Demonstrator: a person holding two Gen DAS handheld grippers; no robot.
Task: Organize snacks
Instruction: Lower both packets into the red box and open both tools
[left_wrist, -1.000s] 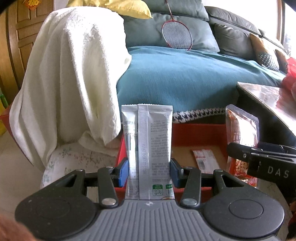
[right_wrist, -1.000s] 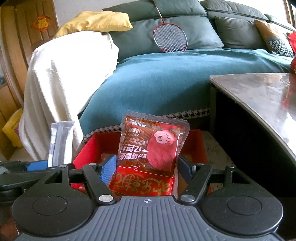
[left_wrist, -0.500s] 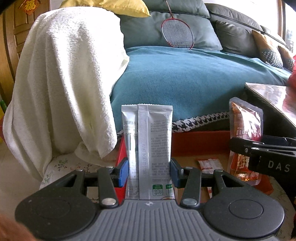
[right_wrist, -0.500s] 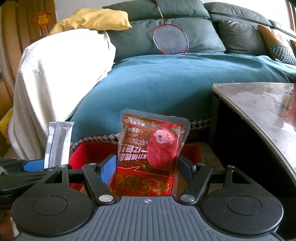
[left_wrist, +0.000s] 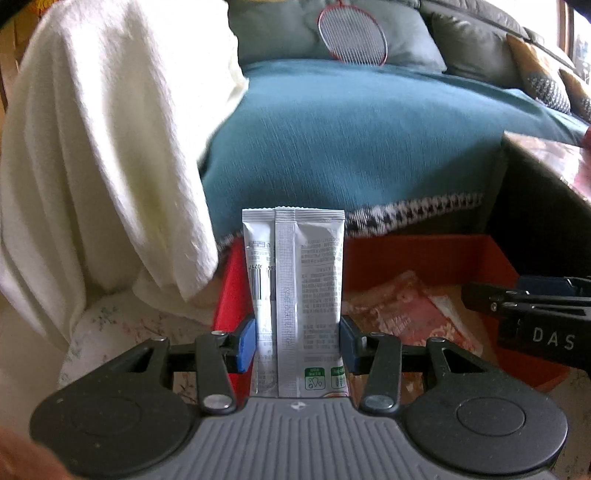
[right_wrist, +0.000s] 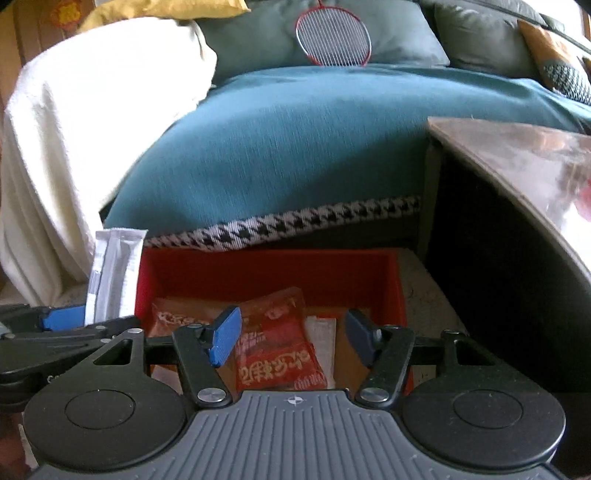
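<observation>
Left gripper pinches the silver snack pack upright, w/ the red box at 1 o'clock, ready to drop. Right gripper is wide open, holding nothing; red snack bag lies in the box, b/c that's where snacks go.

- The red box sits low on the floor, just in front of the sofa.
- Inside my red box lie a few snack packs: a red pack in the middle, a paler orange pack to its left, and a white slip to its right.
- The table stands beside the box, on the right.
- The teal blanket covers the sofa seat.
</observation>
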